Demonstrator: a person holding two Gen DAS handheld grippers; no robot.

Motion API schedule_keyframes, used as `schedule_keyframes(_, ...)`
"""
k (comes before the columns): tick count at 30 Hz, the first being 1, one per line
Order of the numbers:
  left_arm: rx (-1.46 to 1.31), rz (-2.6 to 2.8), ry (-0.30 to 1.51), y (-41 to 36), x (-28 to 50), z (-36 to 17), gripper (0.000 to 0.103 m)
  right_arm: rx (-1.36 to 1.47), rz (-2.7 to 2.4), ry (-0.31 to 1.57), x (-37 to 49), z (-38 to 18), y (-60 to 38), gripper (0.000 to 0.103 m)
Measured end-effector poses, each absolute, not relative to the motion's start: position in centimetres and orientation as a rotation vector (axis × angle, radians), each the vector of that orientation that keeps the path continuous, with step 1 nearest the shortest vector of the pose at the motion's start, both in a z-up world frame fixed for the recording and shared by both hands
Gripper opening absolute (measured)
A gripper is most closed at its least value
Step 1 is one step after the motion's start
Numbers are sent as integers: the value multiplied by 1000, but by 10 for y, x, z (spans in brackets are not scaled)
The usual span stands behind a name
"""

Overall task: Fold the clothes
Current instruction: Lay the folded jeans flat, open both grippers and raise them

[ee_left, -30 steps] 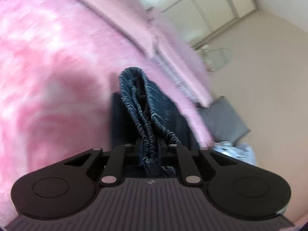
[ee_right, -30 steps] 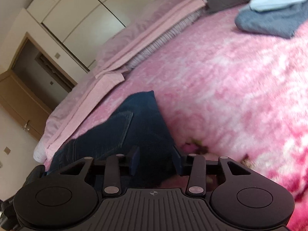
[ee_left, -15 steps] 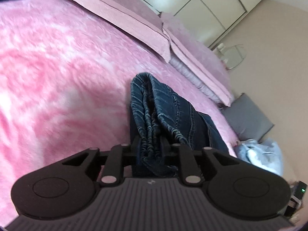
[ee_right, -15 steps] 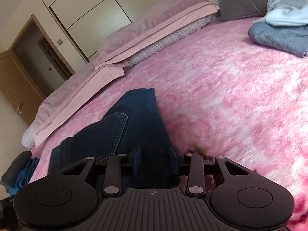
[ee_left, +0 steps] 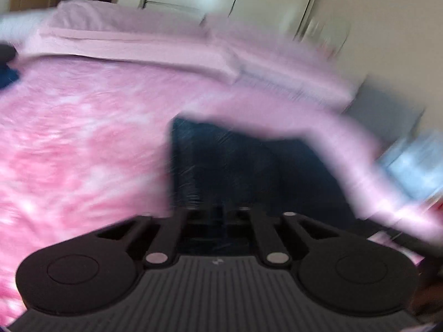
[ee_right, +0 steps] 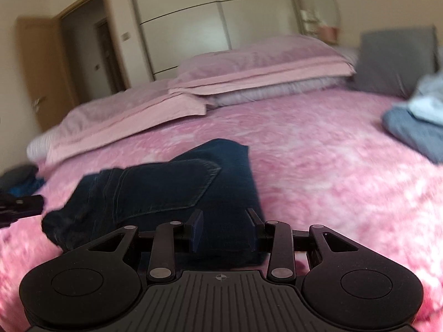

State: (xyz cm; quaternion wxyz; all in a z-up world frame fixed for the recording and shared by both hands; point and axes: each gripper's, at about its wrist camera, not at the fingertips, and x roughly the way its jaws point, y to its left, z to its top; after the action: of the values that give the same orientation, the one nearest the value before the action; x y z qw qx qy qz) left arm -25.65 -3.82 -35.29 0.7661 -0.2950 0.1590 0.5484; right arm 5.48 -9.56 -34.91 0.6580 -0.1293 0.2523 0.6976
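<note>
Left gripper (ee_left: 220,213): jaws seen drawn together, having just been closing; frame heavily blurred, so whether denim is pinched between them cannot be told. Dark blue jeans (ee_left: 249,166) are seen directly ahead of it on the pink bedspread (ee_left: 69,152), with a blurred pink band (ee_left: 346,149) arching over their right side. Right gripper (ee_right: 224,231): jaws held partly apart, the jeans (ee_right: 171,185) lying between and under the fingers (ee_right: 197,229); no pad contact is visible. The jeans are laid flat on the bedspread (ee_right: 318,166), back pocket (ee_right: 171,188) facing up, bulk extending left. Pink pillows (ee_right: 249,66) are stacked at the headboard end, a grey cushion (ee_right: 393,58) beside them, and blue-grey folded clothes (ee_right: 412,130) lie at far right.
</note>
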Motion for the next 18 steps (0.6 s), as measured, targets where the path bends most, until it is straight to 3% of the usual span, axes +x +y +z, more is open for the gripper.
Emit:
schedule_keyframes(3, -654, 1207, 310, -38, -266, -376, 3, -413, 1585, 526, 38, -368, -80, 36)
schedule_keyframes(10, -705, 1268, 355, -49, -260, -341, 3, -485, 1552, 519, 29, -362, -73, 36)
schedule_keyframes(18, -795, 1314, 421, -126, -249, -317, 18, -372, 1521, 692, 31, -343, -148, 37)
